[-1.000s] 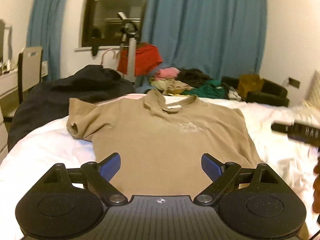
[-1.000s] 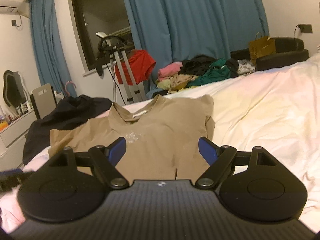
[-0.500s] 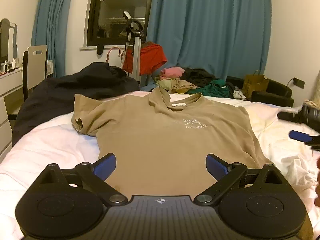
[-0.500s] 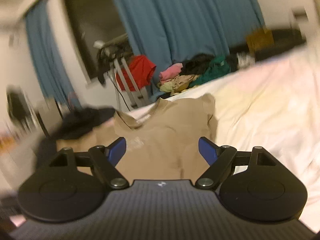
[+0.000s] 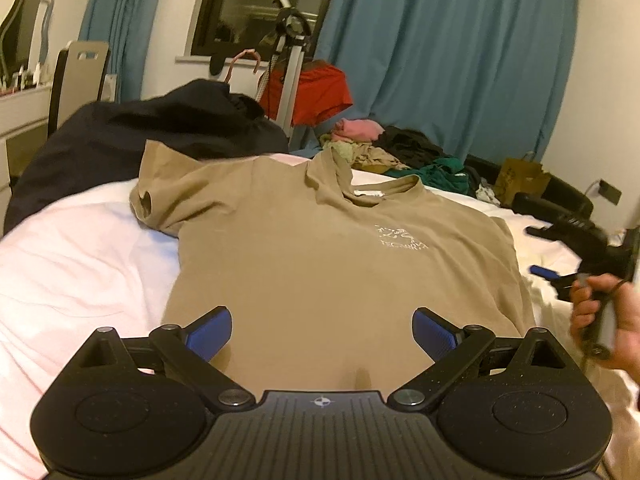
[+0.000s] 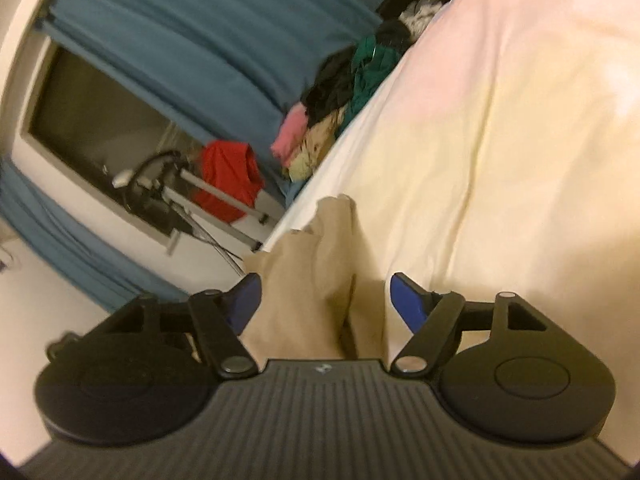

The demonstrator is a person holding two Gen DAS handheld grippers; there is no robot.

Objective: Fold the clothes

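A tan T-shirt (image 5: 320,256) lies spread face up on the white bed (image 5: 76,256), collar at the far end, with a small white print on the chest. My left gripper (image 5: 322,330) is open just above the shirt's near hem. My right gripper (image 6: 325,300) is open and rolled sideways, its blue pads either side of the shirt's right edge (image 6: 316,288). In the left wrist view the right gripper (image 5: 560,276) shows at the shirt's right side, held by a hand.
A dark garment pile (image 5: 152,128) lies at the bed's far left. A heap of mixed clothes (image 5: 384,148) sits beyond the bed. A stand with a red garment (image 5: 316,92), a chair (image 5: 80,76), blue curtains and a window are behind.
The right gripper has rolled sharply sideways and come in close over the shirt's right edge. The left gripper has moved forward slightly toward the shirt's hem. Both stay open.
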